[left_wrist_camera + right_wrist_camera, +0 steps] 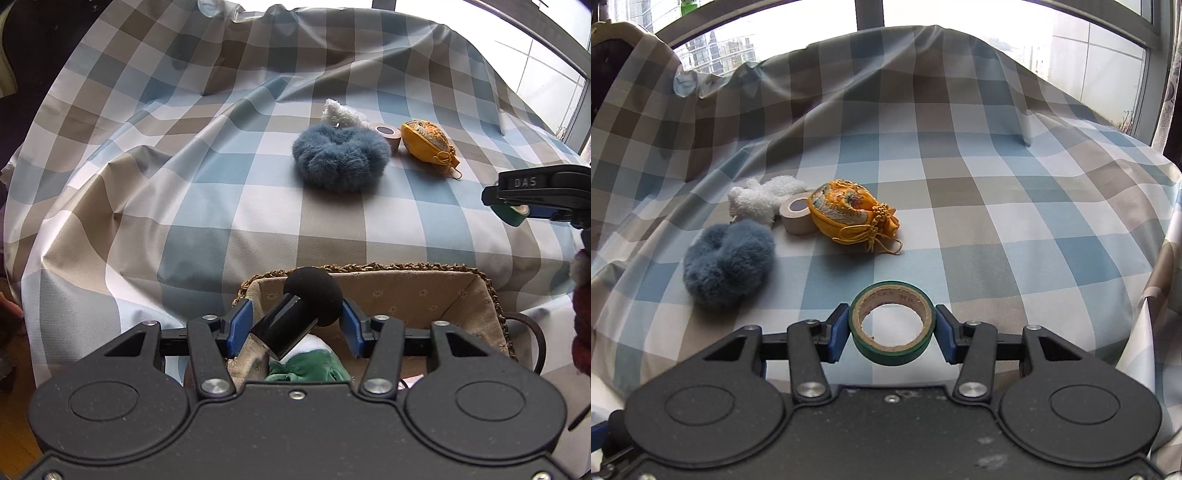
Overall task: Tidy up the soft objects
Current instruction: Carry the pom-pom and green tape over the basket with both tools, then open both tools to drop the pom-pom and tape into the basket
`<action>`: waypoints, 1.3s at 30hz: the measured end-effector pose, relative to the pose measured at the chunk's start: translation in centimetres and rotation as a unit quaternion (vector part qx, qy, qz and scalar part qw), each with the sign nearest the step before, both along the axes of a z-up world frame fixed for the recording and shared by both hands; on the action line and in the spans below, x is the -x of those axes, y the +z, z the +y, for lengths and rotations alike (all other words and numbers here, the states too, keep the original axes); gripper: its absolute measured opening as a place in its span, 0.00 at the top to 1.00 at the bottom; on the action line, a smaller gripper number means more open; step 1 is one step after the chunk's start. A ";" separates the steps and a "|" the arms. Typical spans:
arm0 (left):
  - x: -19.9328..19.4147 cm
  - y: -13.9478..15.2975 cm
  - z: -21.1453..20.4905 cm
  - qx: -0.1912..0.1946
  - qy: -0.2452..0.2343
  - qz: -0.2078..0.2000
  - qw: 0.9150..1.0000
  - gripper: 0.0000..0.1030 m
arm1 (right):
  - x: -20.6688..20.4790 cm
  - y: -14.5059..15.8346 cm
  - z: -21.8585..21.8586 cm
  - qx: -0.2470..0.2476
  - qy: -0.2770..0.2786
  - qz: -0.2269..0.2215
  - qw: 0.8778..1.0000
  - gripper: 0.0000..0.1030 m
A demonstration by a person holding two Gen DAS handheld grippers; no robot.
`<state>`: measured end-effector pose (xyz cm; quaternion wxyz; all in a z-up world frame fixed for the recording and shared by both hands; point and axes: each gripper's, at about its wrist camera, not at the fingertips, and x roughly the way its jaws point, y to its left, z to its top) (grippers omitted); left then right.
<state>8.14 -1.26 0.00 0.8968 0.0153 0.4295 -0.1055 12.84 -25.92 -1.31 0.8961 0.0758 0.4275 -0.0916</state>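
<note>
My left gripper hovers over a woven, cloth-lined basket, with a black foam-headed microphone between its blue pads; the pads stand apart from it, so the jaws look open. A green soft item lies in the basket. My right gripper is shut on a green tape roll, also in the left wrist view. On the checked cloth lie a blue fluffy scrunchie, a white fluffy toy, a beige tape roll and a yellow embroidered pouch.
A wrinkled blue, beige and white checked cloth covers the raised surface. Windows stand behind it. A dark red knitted thing hangs at the right edge of the left wrist view.
</note>
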 end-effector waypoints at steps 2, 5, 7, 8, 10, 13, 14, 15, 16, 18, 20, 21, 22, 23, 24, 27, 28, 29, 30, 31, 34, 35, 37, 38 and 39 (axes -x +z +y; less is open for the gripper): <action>0.1 -0.1 -0.1 -0.003 0.002 0.002 1.000 0.51 | 2.3 1.7 0.6 -0.013 0.011 -0.016 1.000 0.54; 0.3 -0.3 -0.4 -0.004 0.000 0.010 1.000 0.51 | 5.4 3.4 1.3 -0.032 0.028 -0.028 0.999 0.53; 0.6 -0.5 -0.6 -0.005 -0.002 0.016 1.000 0.51 | 7.4 4.1 1.8 -0.039 0.035 -0.031 0.998 0.53; 0.7 -0.6 -0.8 -0.006 -0.004 0.019 1.000 0.51 | 8.2 4.3 2.1 -0.043 0.039 -0.031 0.998 0.53; 1.0 -0.8 -1.0 -0.009 -0.007 0.022 1.000 0.51 | 9.9 4.8 2.7 -0.050 0.047 -0.032 0.997 0.53; 1.5 -0.9 -1.3 -0.014 -0.010 0.024 1.000 0.51 | 11.9 5.0 3.5 -0.048 0.058 -0.028 0.997 0.53; 1.6 -0.9 -1.3 -0.015 -0.010 0.025 1.000 0.51 | 12.3 5.0 3.8 -0.046 0.062 -0.026 0.997 0.53; 1.7 -0.9 -1.4 -0.016 -0.009 0.025 1.000 0.51 | 12.7 5.0 4.1 -0.045 0.065 -0.025 0.997 0.53; 1.9 -1.0 -1.4 -0.017 -0.009 0.026 0.999 0.51 | 13.3 5.0 4.3 -0.044 0.070 -0.024 0.996 0.53; 2.1 -1.0 -1.4 -0.020 -0.009 0.027 0.999 0.51 | 14.0 4.8 4.8 -0.041 0.079 -0.020 0.996 0.53; 2.4 -1.0 -1.4 -0.024 -0.008 0.026 0.999 0.50 | 14.5 4.6 5.2 -0.034 0.084 -0.015 0.996 0.53; 2.5 -1.0 -1.4 -0.026 -0.007 0.026 0.999 0.49 | 14.7 4.5 5.4 -0.033 0.087 -0.014 0.996 0.53; 2.5 -1.0 -1.4 -0.028 -0.007 0.025 0.999 0.46 | 14.8 4.3 5.4 -0.034 0.088 -0.013 0.995 0.53; 2.6 -1.0 -1.3 -0.030 -0.006 0.025 0.999 0.44 | 14.9 4.3 5.3 -0.038 0.088 -0.013 0.995 0.49; 2.7 -1.0 -1.3 -0.033 -0.005 0.025 0.999 0.37 | 15.0 4.3 5.3 -0.042 0.089 -0.013 0.995 0.47; 3.0 -1.0 -1.2 -0.038 -0.001 0.020 0.999 0.32 | 15.2 4.2 5.2 -0.047 0.082 -0.015 0.995 0.34; 3.0 -0.9 -1.2 -0.040 0.000 0.017 0.999 0.31 | 15.3 4.2 5.1 -0.048 0.081 -0.015 0.995 0.33; 3.2 -0.8 -1.2 -0.044 0.001 0.012 0.999 0.31 | 15.2 4.2 5.1 -0.049 0.080 -0.015 0.995 0.32; 3.2 -0.8 -1.2 -0.046 0.001 0.011 0.999 0.27 | 15.2 4.2 5.0 -0.048 0.078 -0.013 0.996 0.32; 3.2 -0.8 -1.2 -0.047 0.001 0.010 0.999 0.23 | 15.2 4.1 5.0 -0.047 0.075 -0.012 0.996 0.30; 3.2 -0.8 -1.2 -0.046 0.003 0.012 0.999 0.23 | 15.0 3.9 4.8 -0.044 0.069 -0.006 0.997 0.30; 3.3 -0.8 -1.2 -0.047 0.004 0.010 0.999 0.23 | 15.0 3.9 4.7 -0.043 0.067 -0.004 0.997 0.29; 3.4 -0.8 -1.2 -0.049 0.004 0.009 0.999 0.23 | 14.8 3.7 4.6 -0.043 0.064 0.000 0.997 0.29; 3.4 -0.8 -1.2 -0.048 0.003 0.010 0.999 0.23 | 14.8 3.6 4.6 -0.044 0.063 0.002 0.997 0.29; 3.4 -0.8 -1.2 -0.047 0.003 0.011 0.999 0.23 | 14.8 3.5 4.6 -0.044 0.062 0.003 0.997 0.29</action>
